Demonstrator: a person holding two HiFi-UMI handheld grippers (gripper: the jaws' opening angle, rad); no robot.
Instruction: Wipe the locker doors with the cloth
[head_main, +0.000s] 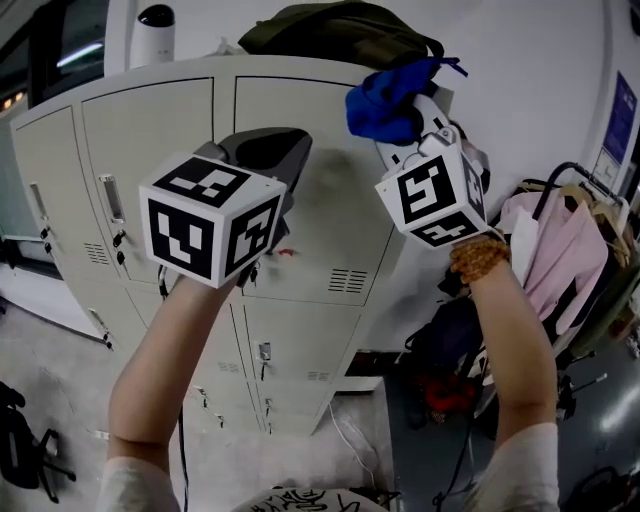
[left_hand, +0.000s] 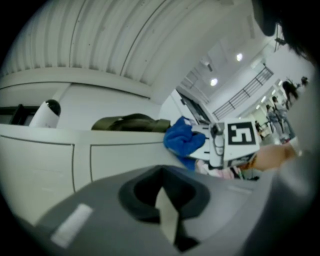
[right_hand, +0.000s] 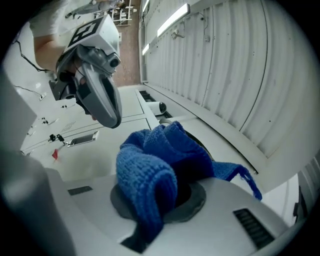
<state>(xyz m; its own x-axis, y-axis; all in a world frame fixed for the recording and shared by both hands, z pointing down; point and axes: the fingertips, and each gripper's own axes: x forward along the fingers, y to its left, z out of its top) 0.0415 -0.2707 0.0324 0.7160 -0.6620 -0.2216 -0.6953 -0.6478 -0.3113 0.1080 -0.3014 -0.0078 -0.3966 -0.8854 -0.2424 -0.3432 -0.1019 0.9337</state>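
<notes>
The grey locker bank (head_main: 330, 220) fills the middle of the head view, seen tilted from above. My right gripper (head_main: 415, 120) is shut on a bunched blue cloth (head_main: 385, 100), held at the upper right corner of the top right door, by the locker's top edge. The right gripper view shows the cloth (right_hand: 155, 165) draped over the jaws. My left gripper (head_main: 268, 150) is raised in front of the top middle door, shut with nothing in it. In the left gripper view the cloth (left_hand: 182, 140) and the right gripper (left_hand: 220, 145) lie ahead, to the right.
A dark green bag (head_main: 340, 30) and a white cylinder (head_main: 155, 35) sit on top of the lockers. A rack with a pink garment (head_main: 560, 250) stands at the right, with bags (head_main: 450, 370) on the floor below it. A small red tag (head_main: 285, 252) hangs on a door.
</notes>
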